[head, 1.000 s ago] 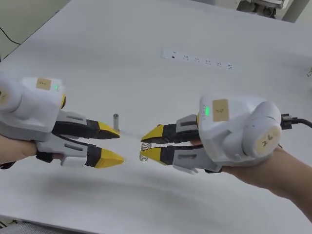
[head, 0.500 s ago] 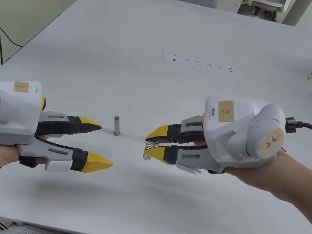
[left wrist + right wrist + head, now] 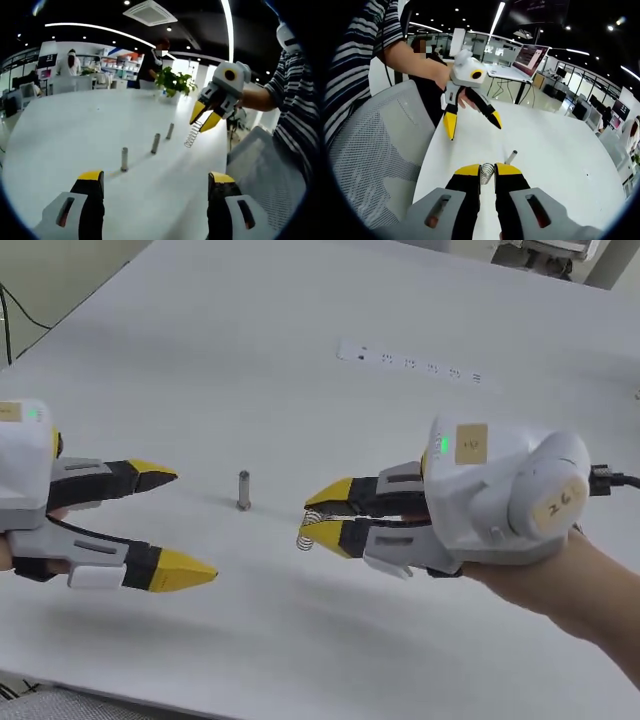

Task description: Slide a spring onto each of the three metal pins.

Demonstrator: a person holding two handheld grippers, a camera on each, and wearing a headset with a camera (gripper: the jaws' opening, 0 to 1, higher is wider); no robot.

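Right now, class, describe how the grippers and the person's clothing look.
The left gripper and right gripper have rounded white housings, grey-and-black jaws with pointed yellow tips, tan stickers and a green light. A black cable leaves the right one. The sleeve is dark-and-white striped.

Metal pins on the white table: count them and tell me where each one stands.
3 short grey metal pins, upright in a row on the white table, in the left gripper view: nearest pin, middle pin, farthest pin. None seems hidden.
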